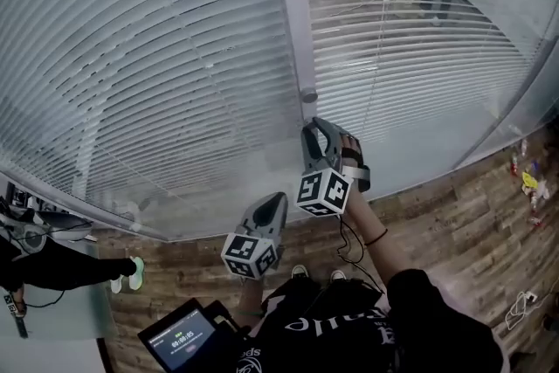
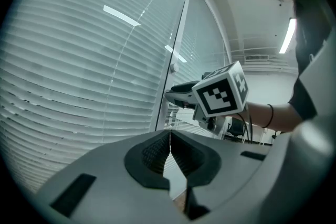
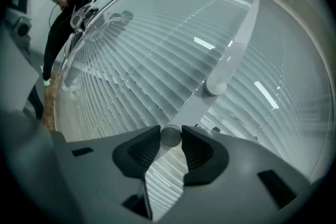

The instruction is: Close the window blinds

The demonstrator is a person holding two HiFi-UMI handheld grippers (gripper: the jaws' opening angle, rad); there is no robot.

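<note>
Window blinds (image 1: 175, 57) fill two glass panes on either side of an upright grey post (image 1: 293, 13), their long slats running level from side to side. A small round knob (image 3: 170, 135) sticks out of the post, with a second knob (image 3: 215, 85) farther along it. The right hand-held gripper (image 1: 316, 127) points nearly level at the post, jaws apart, the small knob sitting in the gap at their tips. The right hand (image 1: 351, 155) grips its handle, forearm stretched forward. The left hand-held gripper (image 1: 275, 203) hangs lower and just beside it, aimed at the left pane, jaws together and holding nothing. A wooden floor (image 1: 472, 205) lies below.
</note>
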